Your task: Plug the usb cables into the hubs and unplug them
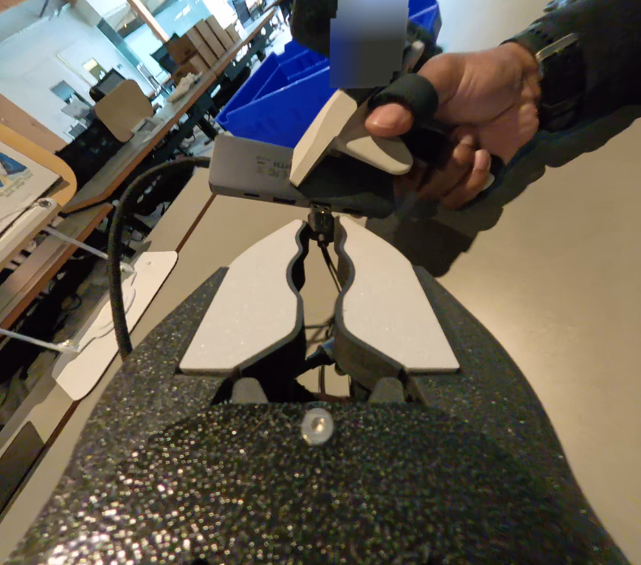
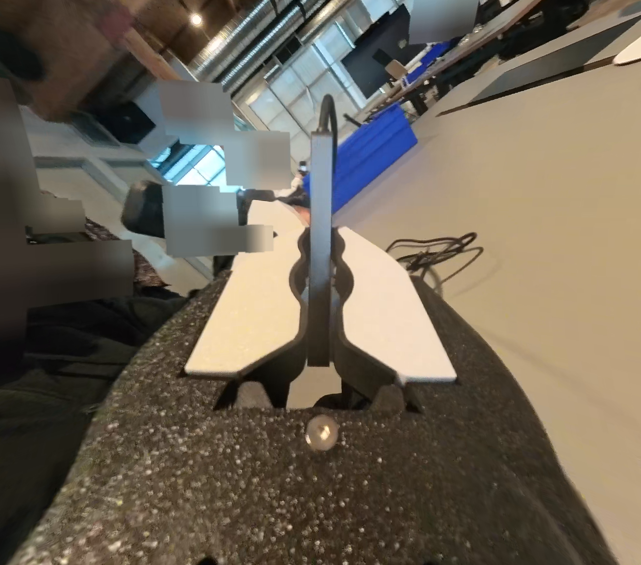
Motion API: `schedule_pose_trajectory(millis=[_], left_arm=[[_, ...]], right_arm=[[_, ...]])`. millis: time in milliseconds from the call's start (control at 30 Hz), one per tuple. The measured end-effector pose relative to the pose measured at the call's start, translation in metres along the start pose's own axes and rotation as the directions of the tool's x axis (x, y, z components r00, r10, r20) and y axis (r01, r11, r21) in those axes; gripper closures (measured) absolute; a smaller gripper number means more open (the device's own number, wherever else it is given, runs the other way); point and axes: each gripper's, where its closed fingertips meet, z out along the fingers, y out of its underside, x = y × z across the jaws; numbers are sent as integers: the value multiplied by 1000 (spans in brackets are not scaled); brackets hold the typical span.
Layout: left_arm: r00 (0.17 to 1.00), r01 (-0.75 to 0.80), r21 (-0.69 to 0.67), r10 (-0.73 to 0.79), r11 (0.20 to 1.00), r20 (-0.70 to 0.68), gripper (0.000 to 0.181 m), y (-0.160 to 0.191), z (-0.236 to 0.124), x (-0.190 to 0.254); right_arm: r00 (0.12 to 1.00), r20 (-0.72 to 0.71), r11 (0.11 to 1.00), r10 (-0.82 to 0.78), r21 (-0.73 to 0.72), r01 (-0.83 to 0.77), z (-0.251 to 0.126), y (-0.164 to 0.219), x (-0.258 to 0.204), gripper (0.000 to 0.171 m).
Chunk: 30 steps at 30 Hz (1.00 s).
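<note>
The left gripper [image 1: 321,229], jaws clamped on the plug [image 1: 321,218], holds it straight ahead with its long axis square to the hub's [image 1: 256,173] port edge, tip at a port, while the right gripper [image 2: 321,236] clamps the hub edge-on above the table [image 1: 520,305].

Left wrist view: camera behind left tool [image 1: 321,229], facing forward along fingers, tilted, very near grey hub [image 1: 249,173] and right tool [image 1: 341,146] across it. Right wrist view: camera behind right tool [image 2: 321,236], hub [image 2: 321,236] edge-on, close. Shared: hub, pale surface [image 1: 537,323], blue bins [image 1: 274,104]
</note>
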Motion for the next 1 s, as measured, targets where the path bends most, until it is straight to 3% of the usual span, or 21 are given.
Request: schedule_pose_trajectory(millis=[367, 733, 800, 1000], left_arm=[[998, -67, 153, 67, 986, 9, 168, -23, -12, 4], [991, -124, 151, 115, 981, 68, 169, -26, -10, 4], [990, -123, 169, 110, 978, 83, 181, -29, -11, 1], [990, -142, 181, 144, 973, 5, 181, -33, -10, 16]], right_arm=[[978, 196, 995, 77, 42, -86, -2, -6, -26, 160], [976, 189, 991, 110, 52, -122, -1, -4, -21, 160], [976, 193, 994, 105, -9, -105, 4, 7, -24, 160], [993, 106, 999, 50, -11, -49, 18, 13, -19, 160]])
